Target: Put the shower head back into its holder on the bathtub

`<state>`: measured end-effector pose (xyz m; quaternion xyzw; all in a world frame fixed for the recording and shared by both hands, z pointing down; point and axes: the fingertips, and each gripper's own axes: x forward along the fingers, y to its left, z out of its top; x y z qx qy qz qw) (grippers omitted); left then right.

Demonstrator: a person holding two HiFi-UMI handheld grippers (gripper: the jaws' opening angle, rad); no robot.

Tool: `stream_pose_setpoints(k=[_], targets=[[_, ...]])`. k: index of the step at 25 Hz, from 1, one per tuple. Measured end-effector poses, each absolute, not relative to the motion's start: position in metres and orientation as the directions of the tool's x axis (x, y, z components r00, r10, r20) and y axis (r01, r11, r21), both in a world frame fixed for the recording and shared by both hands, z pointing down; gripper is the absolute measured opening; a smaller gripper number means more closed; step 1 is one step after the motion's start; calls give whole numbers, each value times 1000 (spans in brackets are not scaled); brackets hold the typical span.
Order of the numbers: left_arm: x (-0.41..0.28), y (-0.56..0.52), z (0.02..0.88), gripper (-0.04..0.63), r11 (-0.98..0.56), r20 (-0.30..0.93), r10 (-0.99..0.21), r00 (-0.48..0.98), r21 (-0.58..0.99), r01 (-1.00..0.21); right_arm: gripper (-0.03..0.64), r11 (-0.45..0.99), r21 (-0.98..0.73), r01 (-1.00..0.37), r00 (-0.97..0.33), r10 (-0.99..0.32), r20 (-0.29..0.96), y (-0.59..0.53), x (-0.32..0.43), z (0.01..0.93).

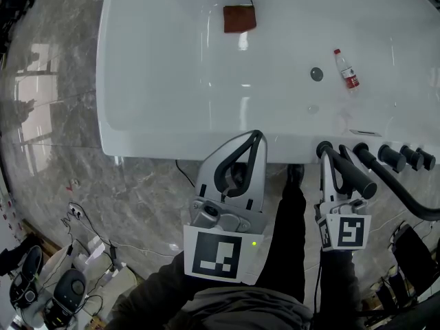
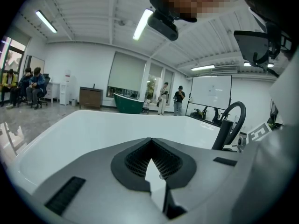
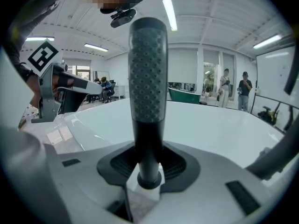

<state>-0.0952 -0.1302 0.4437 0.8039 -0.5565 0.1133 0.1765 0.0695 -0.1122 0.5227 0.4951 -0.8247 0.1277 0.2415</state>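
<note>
A black stick-shaped shower head (image 1: 349, 172) hangs just in front of the white bathtub's (image 1: 158, 60) near rim, with my right gripper (image 1: 324, 158) shut on it. In the right gripper view the shower head (image 3: 147, 69) stands upright, its dotted face above and its handle clamped between the jaws of the right gripper (image 3: 148, 174). Its black hose (image 1: 412, 203) trails off to the right. A row of black fittings (image 1: 402, 158) sits on the rim just right of it. My left gripper (image 1: 253, 139) is shut on nothing, its tips at the rim's edge, and the left gripper (image 2: 152, 164) faces the tub.
Inside the tub lie a brown cloth (image 1: 239, 18), a small plastic bottle (image 1: 346, 69) and the drain (image 1: 316, 74). Cables and gear (image 1: 65, 284) lie on the marble floor at bottom left. People (image 2: 170, 98) stand far across the room.
</note>
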Motion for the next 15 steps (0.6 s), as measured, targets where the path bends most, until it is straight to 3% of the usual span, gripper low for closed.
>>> stream_pose_setpoints(k=[9,15], targets=[[-96,-123,433,3,-322,381,-856,350,138,-937,138,474,3,-880,-398,-744,537,-111,68,529],[-101,-119,432,3,-336,383,-857,344,90,-937,232,457,-40,-888,-409,-748,522,-109,65,528]])
